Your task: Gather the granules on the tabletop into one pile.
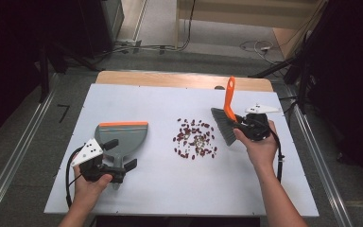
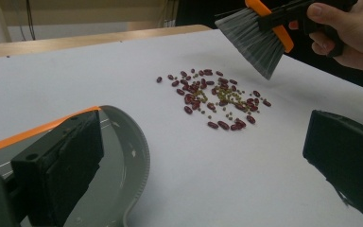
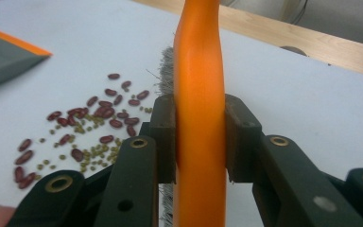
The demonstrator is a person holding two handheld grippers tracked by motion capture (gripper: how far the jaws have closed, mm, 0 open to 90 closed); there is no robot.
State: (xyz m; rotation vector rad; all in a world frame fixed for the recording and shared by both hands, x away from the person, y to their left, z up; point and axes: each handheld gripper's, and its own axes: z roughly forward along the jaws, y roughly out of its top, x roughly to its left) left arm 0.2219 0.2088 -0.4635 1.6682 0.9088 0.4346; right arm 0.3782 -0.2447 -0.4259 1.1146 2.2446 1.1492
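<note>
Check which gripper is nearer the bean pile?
Right. The right gripper, clamping the brush, hangs just beside the bean pile; the left gripper sits farther off at the dustpan.

- brush handle is glossy orange plastic, bristles look grey and stiff
- dustpan: matt grey plastic
- table smooth matt white, far edge bare wood
- beans kinda shiny

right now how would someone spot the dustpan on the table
Look at the white table top and go to its left half, left of the scattered beans. The dustpan lies flat there, by the left gripper: a grey scoop with an orange strip along its far edge, unlike the upright brush.
</note>
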